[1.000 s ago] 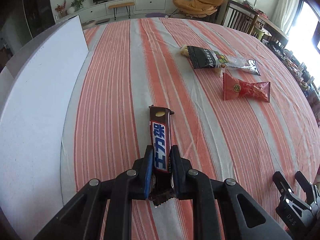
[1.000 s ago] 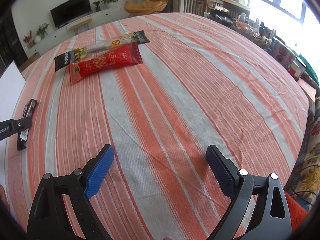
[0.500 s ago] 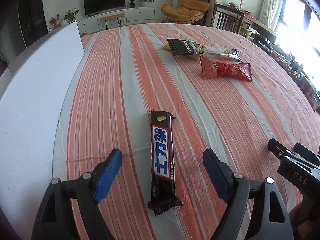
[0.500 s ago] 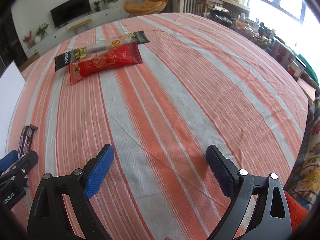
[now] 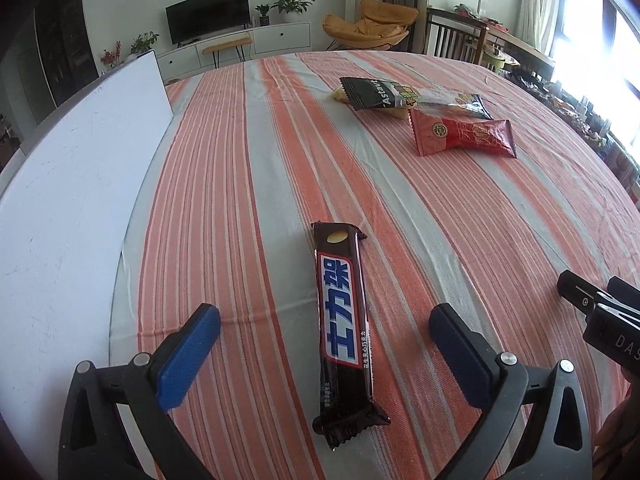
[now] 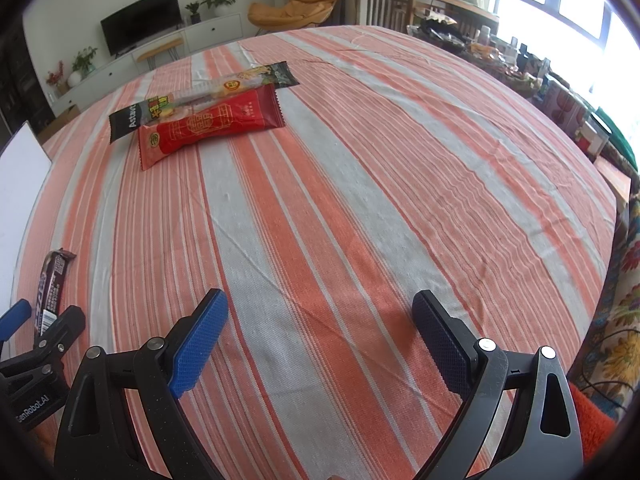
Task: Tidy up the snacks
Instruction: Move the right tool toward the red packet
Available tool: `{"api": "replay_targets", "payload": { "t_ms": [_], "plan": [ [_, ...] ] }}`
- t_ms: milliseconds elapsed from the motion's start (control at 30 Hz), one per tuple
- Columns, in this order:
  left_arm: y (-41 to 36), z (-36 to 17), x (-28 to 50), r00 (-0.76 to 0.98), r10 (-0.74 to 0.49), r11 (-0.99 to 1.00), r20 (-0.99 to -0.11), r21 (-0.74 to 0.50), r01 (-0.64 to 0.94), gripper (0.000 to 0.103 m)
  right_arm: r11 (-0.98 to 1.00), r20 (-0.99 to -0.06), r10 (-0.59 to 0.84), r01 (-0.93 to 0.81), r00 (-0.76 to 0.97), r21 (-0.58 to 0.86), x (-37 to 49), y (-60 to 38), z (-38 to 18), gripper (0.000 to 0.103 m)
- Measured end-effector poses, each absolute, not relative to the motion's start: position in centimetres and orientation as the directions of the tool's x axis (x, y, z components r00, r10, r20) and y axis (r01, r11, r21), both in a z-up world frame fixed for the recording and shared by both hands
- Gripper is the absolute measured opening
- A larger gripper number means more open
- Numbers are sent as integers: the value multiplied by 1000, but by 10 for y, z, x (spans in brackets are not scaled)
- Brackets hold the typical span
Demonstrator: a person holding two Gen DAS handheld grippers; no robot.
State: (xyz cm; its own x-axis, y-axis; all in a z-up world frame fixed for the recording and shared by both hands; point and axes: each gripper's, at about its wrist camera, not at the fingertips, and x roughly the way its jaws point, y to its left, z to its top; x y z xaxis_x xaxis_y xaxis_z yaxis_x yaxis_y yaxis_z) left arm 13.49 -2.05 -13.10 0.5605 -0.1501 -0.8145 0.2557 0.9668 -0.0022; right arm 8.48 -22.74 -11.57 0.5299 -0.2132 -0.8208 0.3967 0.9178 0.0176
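Note:
A dark chocolate bar (image 5: 342, 320) with a blue and white label lies flat on the striped tablecloth, between the fingers of my open left gripper (image 5: 325, 330), which does not touch it. It also shows in the right wrist view (image 6: 51, 285) at the far left. A red snack packet (image 5: 460, 138) and a black and clear snack packet (image 5: 408, 98) lie side by side at the far right of the table; they show in the right wrist view as the red packet (image 6: 212, 126) and the black packet (image 6: 196, 100). My right gripper (image 6: 320, 332) is open and empty over bare cloth.
A white board (image 5: 68, 184) lies along the table's left edge. The right gripper's fingers (image 5: 600, 308) show at the right of the left wrist view. Cluttered items (image 6: 520, 64) stand beyond the table's right side, and chairs and a TV unit stand behind.
My left gripper has opened and let go of the chocolate bar, which now lies on the cloth. The left gripper has drawn back a little. The right gripper has stayed still.

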Motion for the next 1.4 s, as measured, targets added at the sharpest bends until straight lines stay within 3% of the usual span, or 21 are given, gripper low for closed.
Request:
{"api": "replay_targets", "payload": {
  "t_ms": [1267, 1400],
  "plan": [
    [-17, -132, 137, 563, -143, 969, -814, 0, 246, 103, 918, -820, -210, 395, 532, 21, 84, -229, -114, 96],
    [-16, -132, 137, 564, -143, 969, -814, 0, 246, 103, 917, -820, -136, 383, 555, 108, 82, -238, -108, 95]
  ]
}}
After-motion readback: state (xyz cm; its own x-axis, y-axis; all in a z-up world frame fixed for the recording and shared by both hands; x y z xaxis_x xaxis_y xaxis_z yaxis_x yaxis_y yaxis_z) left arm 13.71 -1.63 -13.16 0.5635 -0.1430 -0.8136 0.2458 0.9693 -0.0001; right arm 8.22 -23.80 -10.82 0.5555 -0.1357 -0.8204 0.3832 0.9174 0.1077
